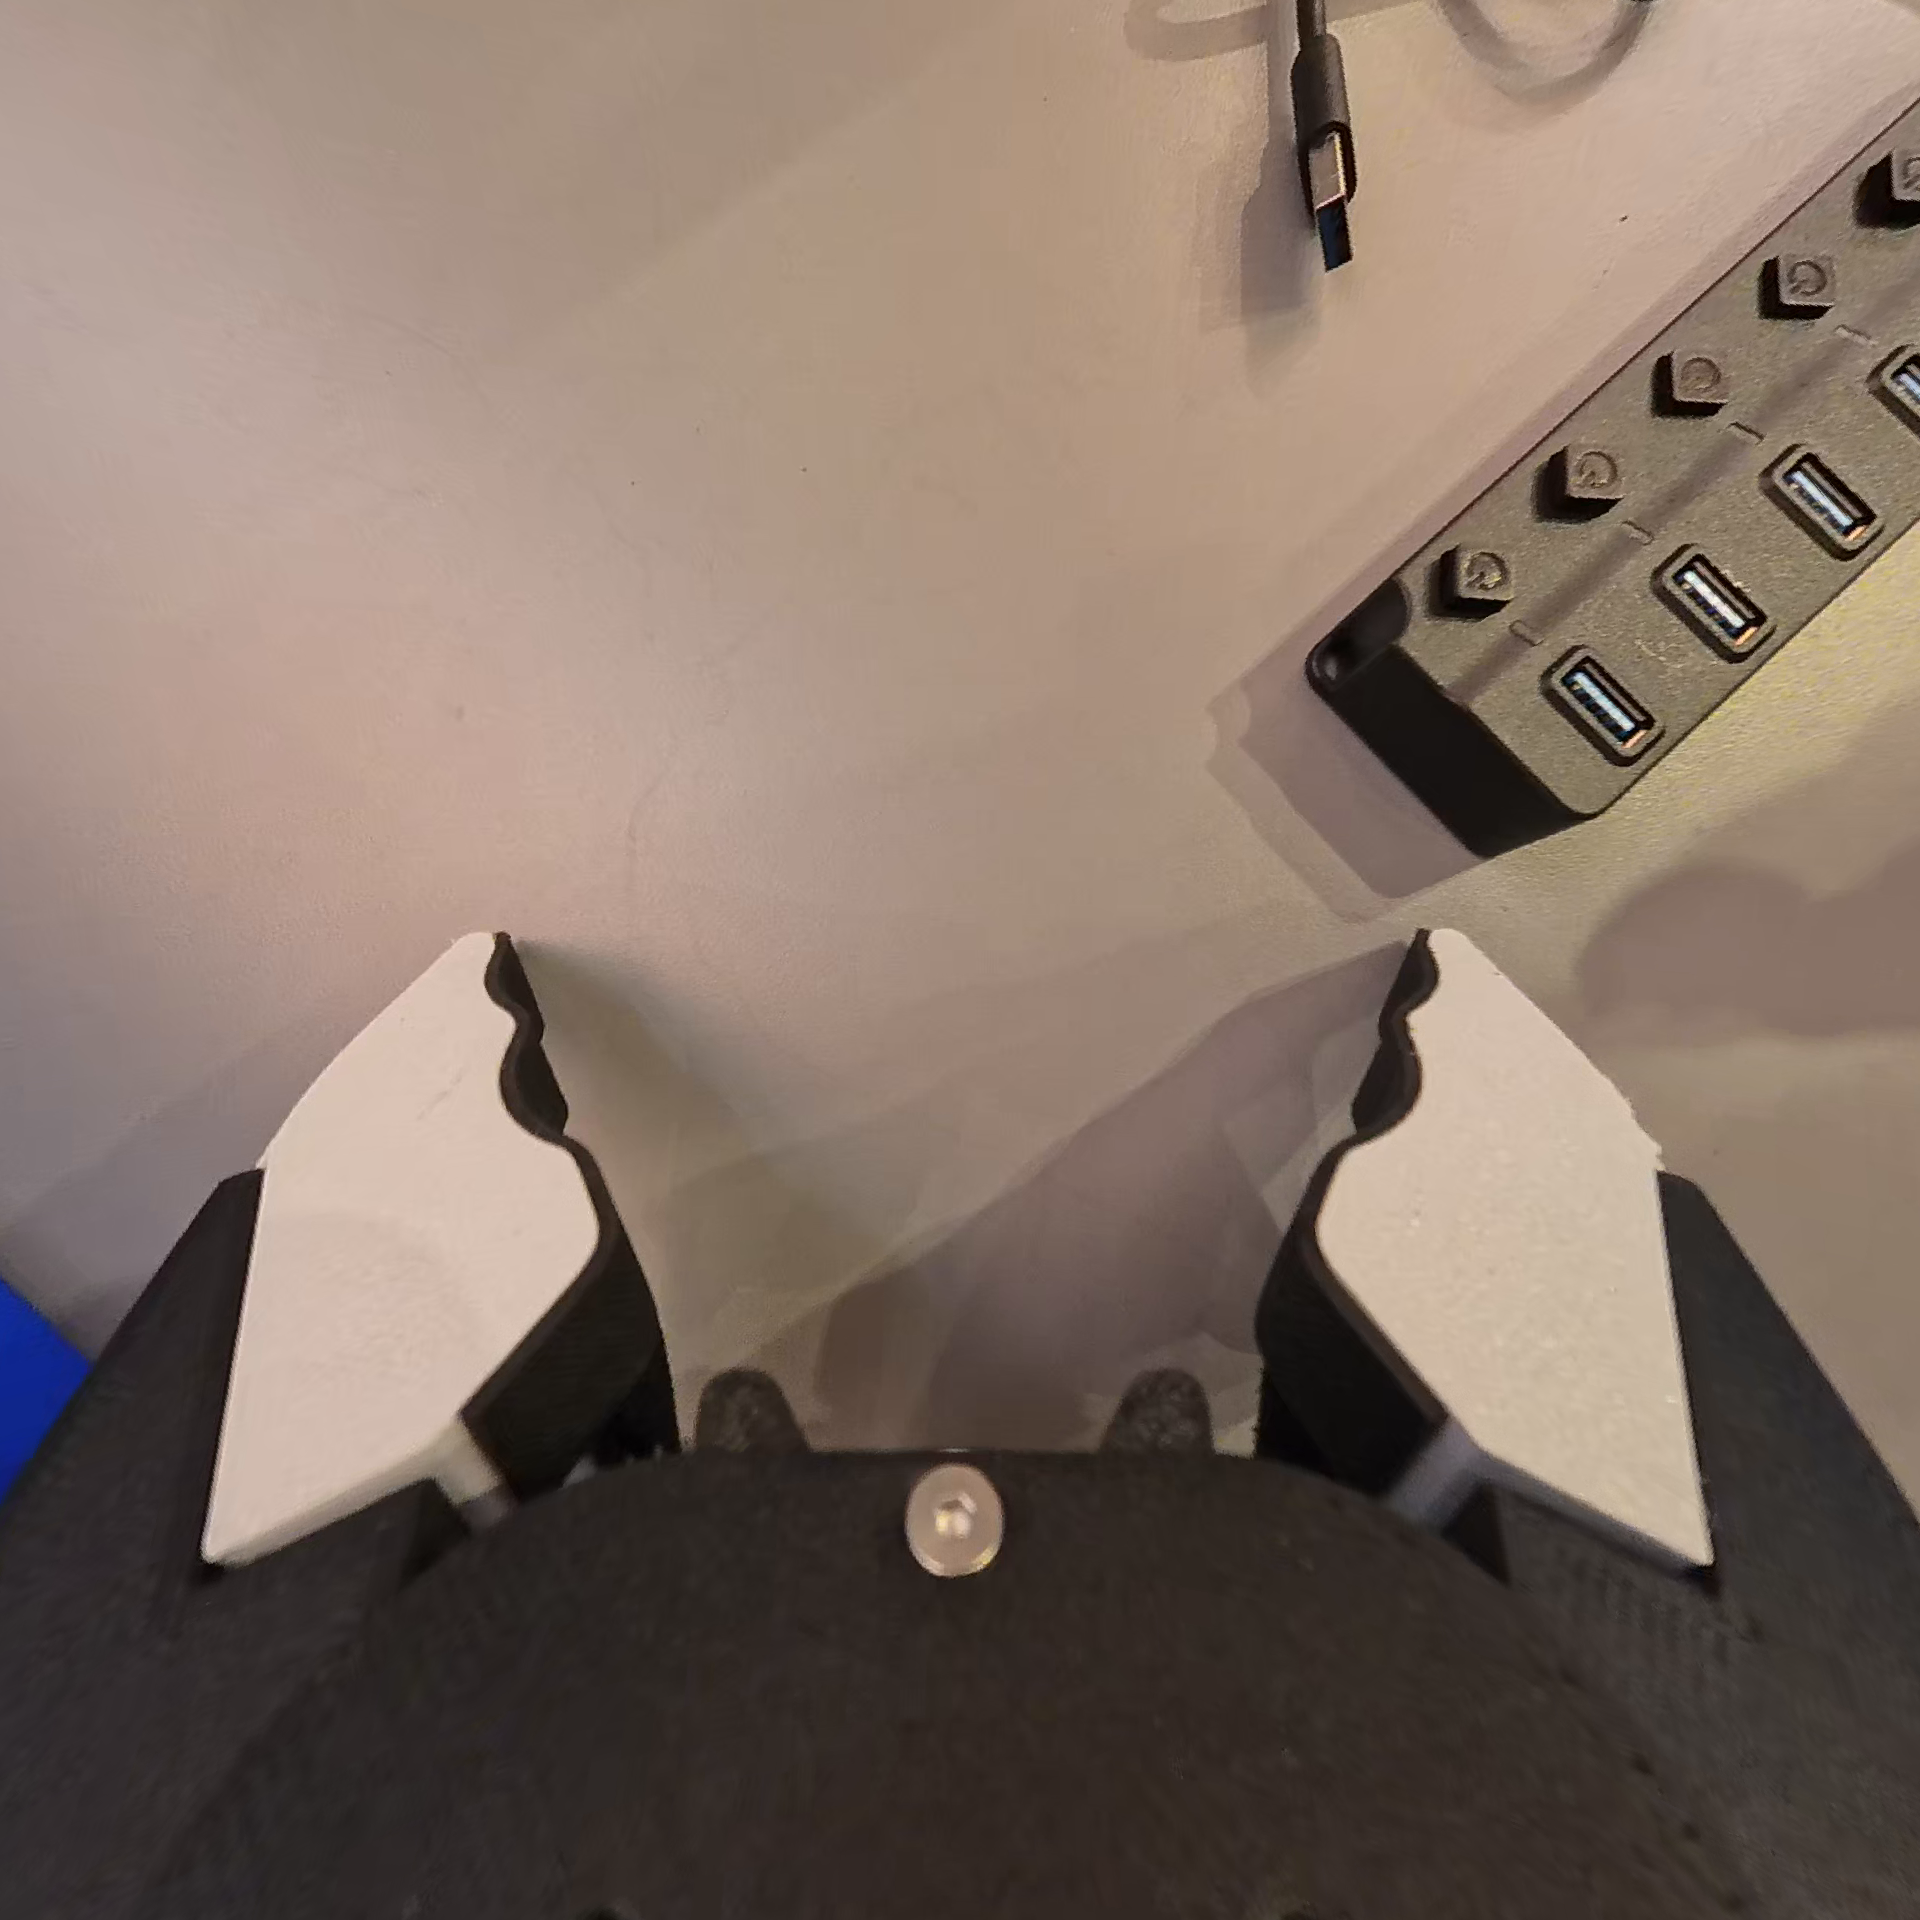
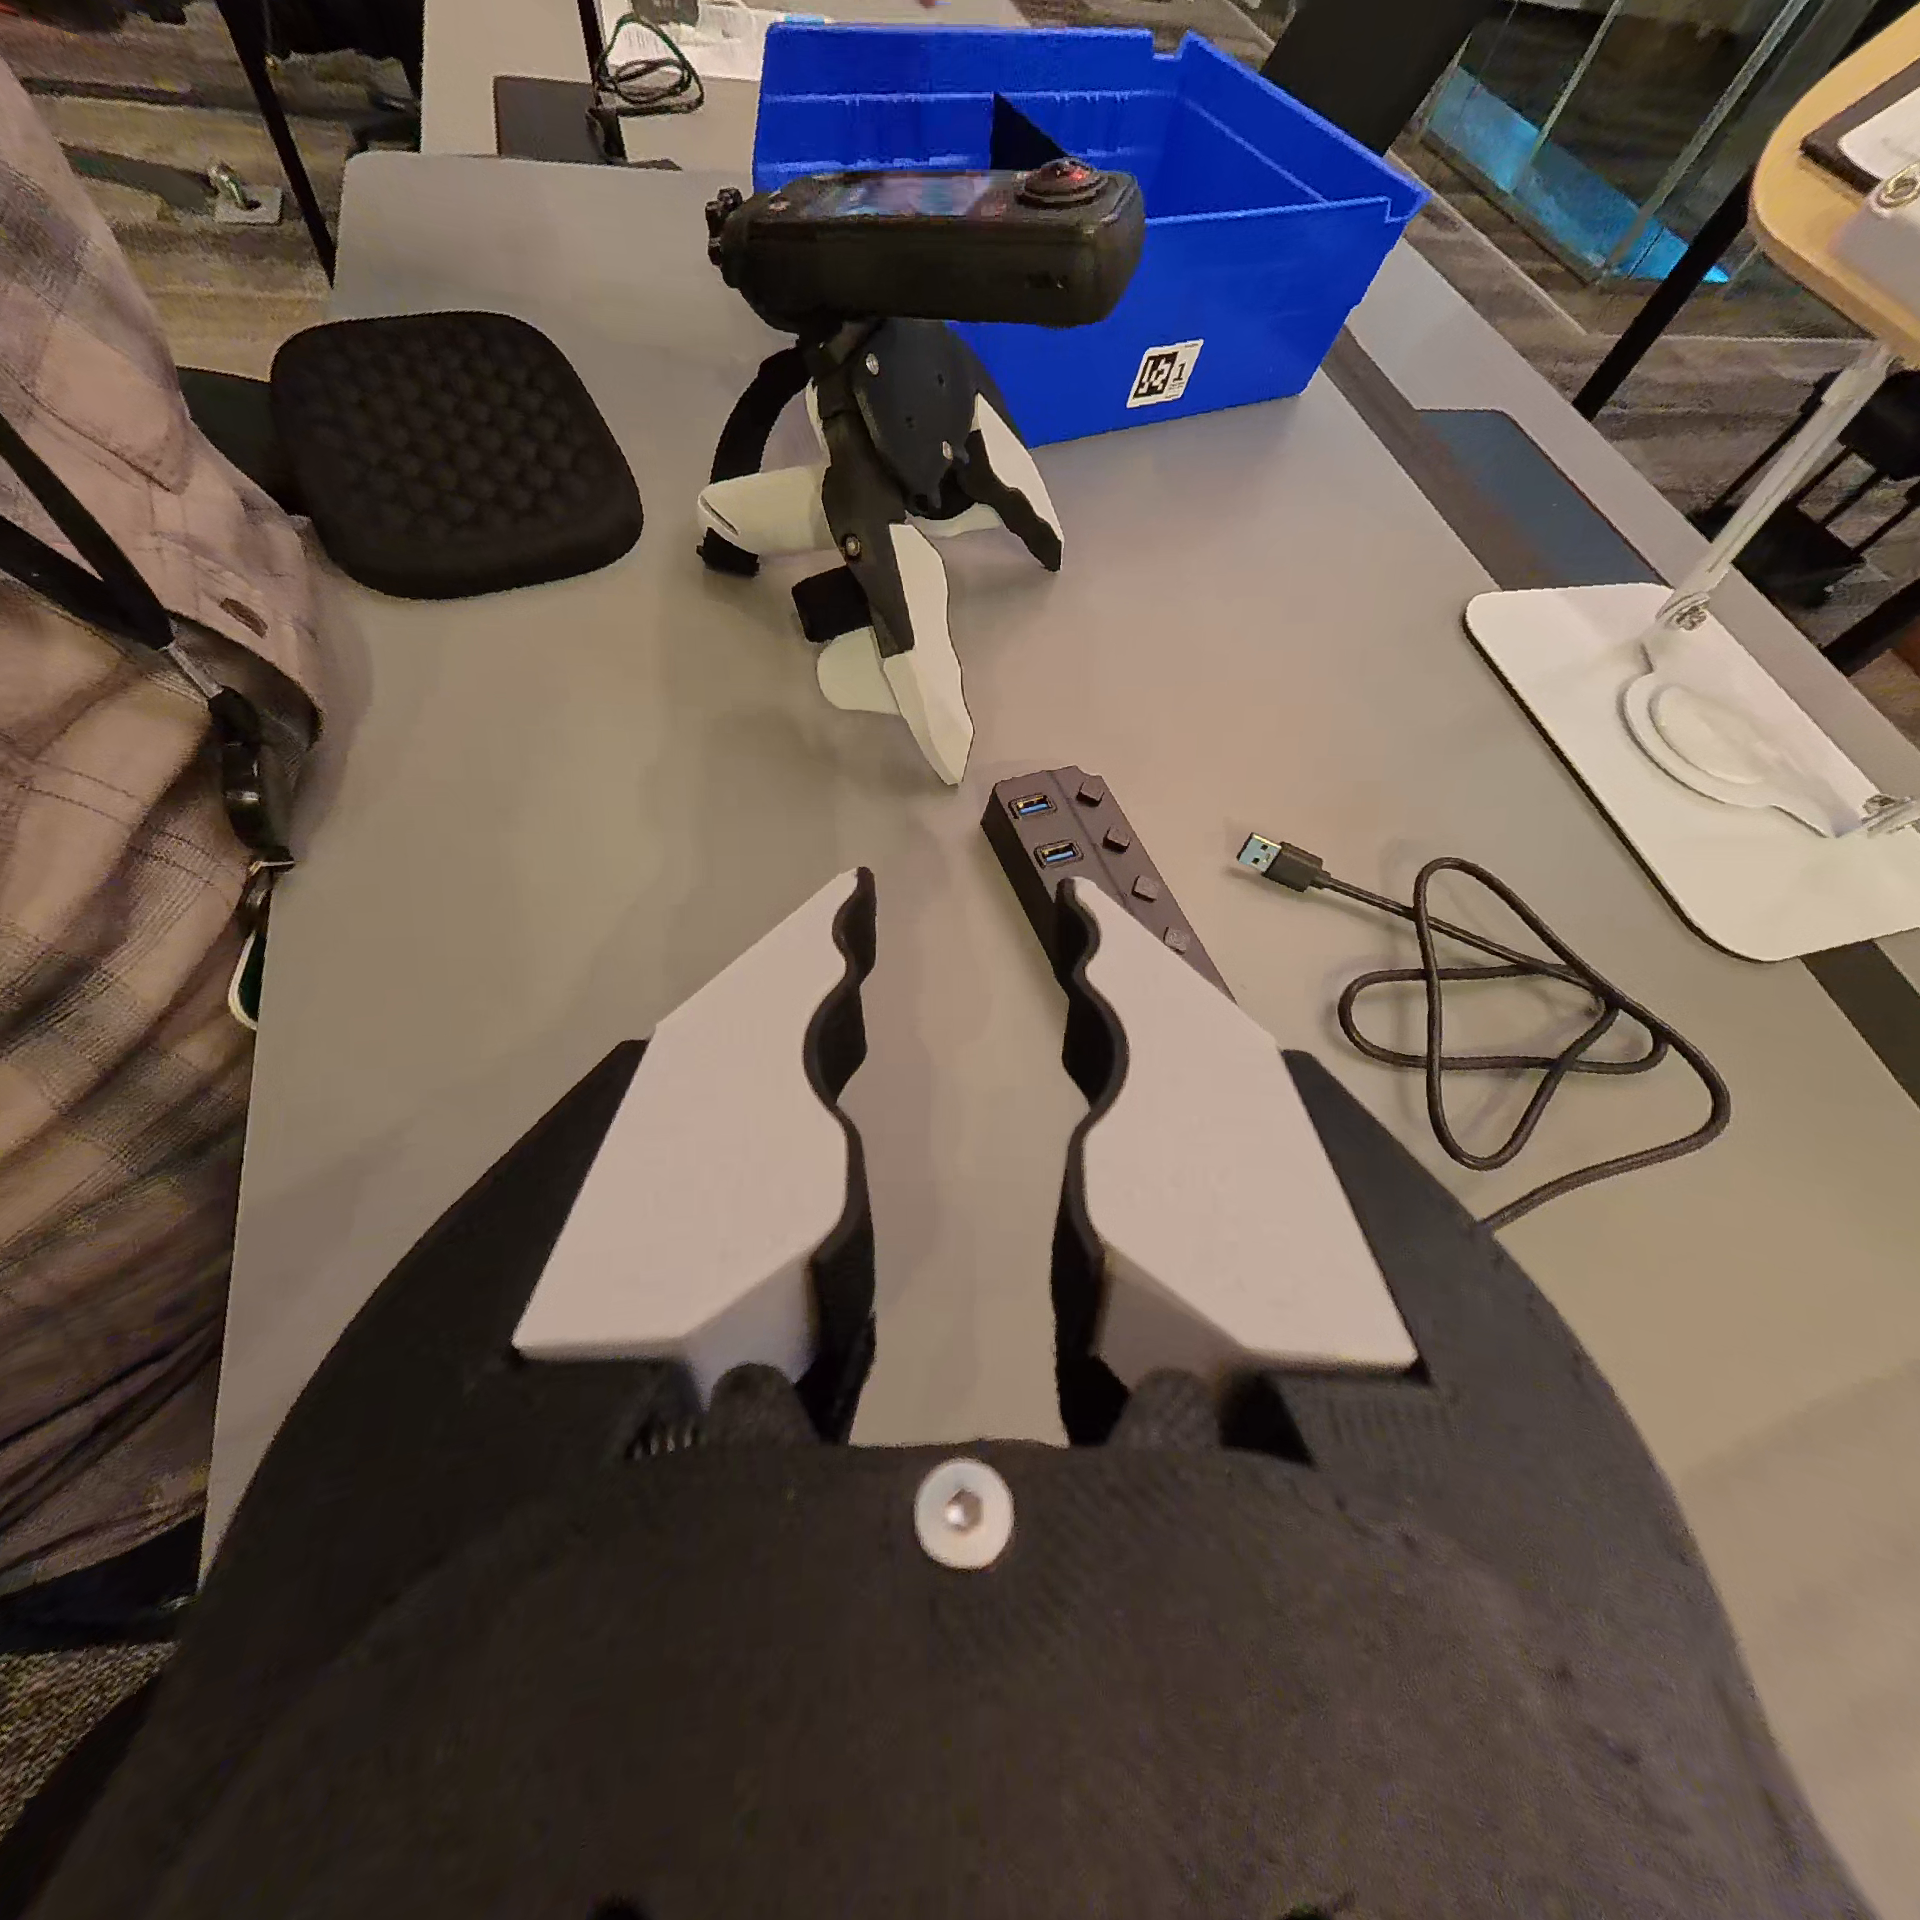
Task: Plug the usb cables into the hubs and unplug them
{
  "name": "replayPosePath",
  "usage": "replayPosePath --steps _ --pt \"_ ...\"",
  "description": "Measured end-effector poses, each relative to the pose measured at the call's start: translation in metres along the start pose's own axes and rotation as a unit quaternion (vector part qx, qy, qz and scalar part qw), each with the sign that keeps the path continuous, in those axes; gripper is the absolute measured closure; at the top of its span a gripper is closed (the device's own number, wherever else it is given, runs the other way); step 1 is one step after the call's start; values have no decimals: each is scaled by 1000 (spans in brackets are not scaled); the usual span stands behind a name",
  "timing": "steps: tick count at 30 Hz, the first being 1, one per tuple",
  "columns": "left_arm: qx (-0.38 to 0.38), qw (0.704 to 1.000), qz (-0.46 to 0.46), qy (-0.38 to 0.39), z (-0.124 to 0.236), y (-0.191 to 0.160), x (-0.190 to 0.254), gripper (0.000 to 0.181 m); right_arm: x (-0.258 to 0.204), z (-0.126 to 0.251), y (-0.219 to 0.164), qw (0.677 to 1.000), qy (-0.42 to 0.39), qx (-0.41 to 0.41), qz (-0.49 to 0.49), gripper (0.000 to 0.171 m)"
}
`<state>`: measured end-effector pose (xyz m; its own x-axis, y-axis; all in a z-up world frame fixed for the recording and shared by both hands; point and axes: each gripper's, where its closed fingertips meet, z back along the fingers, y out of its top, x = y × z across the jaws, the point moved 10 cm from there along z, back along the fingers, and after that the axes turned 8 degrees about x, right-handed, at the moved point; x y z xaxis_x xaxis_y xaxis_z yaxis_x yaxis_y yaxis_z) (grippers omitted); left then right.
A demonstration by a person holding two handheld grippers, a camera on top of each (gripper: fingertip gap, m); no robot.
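A black USB hub (image 1: 1662, 540) with a row of ports and buttons lies on the grey table, ahead and to the right of my left gripper (image 1: 966, 940). That gripper is wide open and empty. A black USB cable plug (image 1: 1325, 156) lies loose beyond the hub. In the right wrist view, my right gripper (image 2: 964, 883) is partly open and empty. Its right finger hides the near part of the hub (image 2: 1081, 831). The cable plug (image 2: 1278, 857) lies right of the hub, unplugged, with its cord coiled (image 2: 1507, 1018). The left gripper (image 2: 1000, 665) hovers beyond the hub's far end.
A blue bin (image 2: 1247, 260) stands at the far side of the table (image 2: 520, 831). A black cushion pad (image 2: 447, 457) lies at the far left. A white stand base (image 2: 1621, 727) sits at the right edge. A person's plaid sleeve (image 2: 104, 779) is at the left. The black USB hub (image 1: 1662, 540) is closer to my left gripper, around 6 cm from its tips; the right tips are 15 cm off.
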<state>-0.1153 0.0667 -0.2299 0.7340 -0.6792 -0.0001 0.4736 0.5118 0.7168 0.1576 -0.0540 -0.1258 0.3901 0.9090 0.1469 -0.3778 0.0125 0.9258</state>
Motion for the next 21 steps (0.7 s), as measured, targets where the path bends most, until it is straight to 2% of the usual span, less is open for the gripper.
replayPosePath --steps 21 --pt "0 1000 -1 -1 0 0 0 35 -18 38 -22 999 18 37 14 139"
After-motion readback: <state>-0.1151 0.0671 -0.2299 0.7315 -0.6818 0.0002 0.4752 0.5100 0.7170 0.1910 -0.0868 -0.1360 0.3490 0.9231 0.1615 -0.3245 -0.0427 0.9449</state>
